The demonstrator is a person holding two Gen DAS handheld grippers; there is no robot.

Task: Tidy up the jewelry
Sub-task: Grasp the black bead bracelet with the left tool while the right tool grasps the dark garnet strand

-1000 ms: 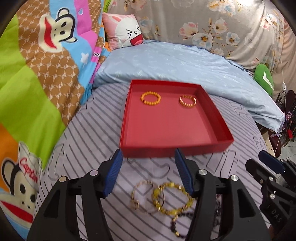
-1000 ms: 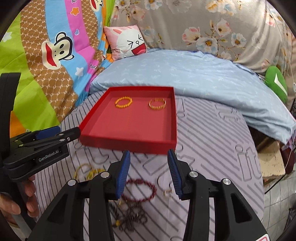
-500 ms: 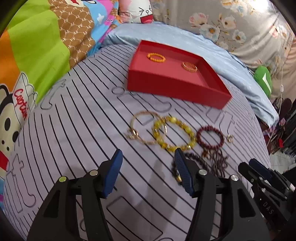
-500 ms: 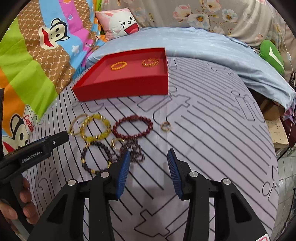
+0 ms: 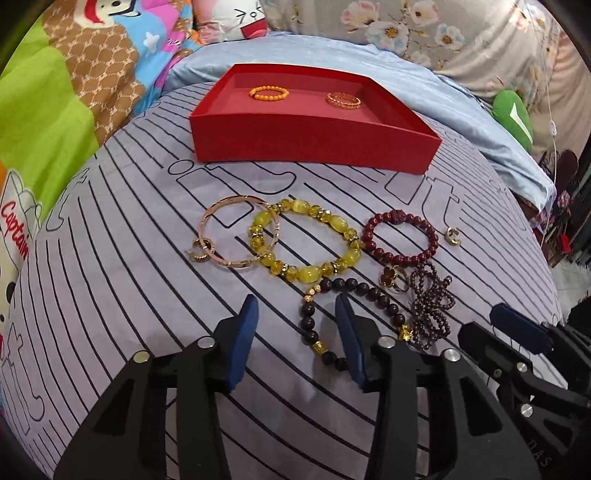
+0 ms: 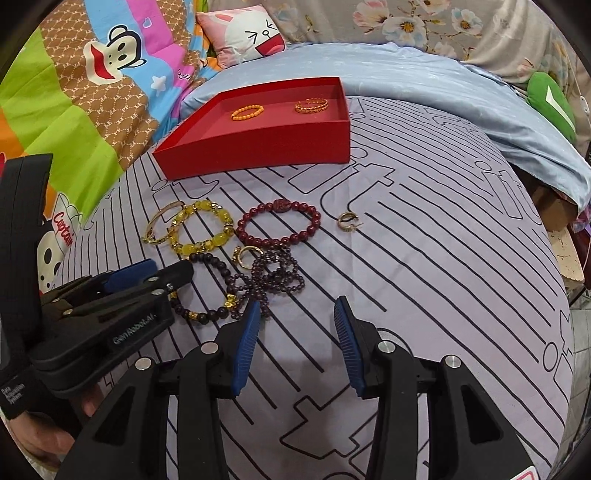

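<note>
A red tray [image 5: 314,144] [image 6: 258,146] on the striped bed sheet holds an orange bead bracelet [image 5: 267,91] and a gold chain bracelet [image 5: 342,99]. In front of it lie a gold bangle [image 5: 236,236], a yellow bead bracelet [image 5: 306,240], a dark red bead bracelet [image 5: 400,236], a dark bead bracelet [image 5: 347,317], a dark bead strand [image 5: 430,306], a gold ring [image 5: 395,278] and a small gold earring [image 6: 347,220]. My left gripper [image 5: 295,339] is open, its right finger over the dark bead bracelet. My right gripper [image 6: 295,339] is open and empty, just right of the strand.
A light blue quilt [image 6: 443,96] lies bunched behind the tray. A cartoon blanket [image 6: 92,92] and a pink pillow [image 6: 247,33] are at the left and back. A green cushion [image 6: 550,103] sits at the right, where the bed edge drops off.
Both grippers have pulled back from the tray and dropped low over the sheet. The loose jewelry now lies just ahead of the fingers. Both stay open.
</note>
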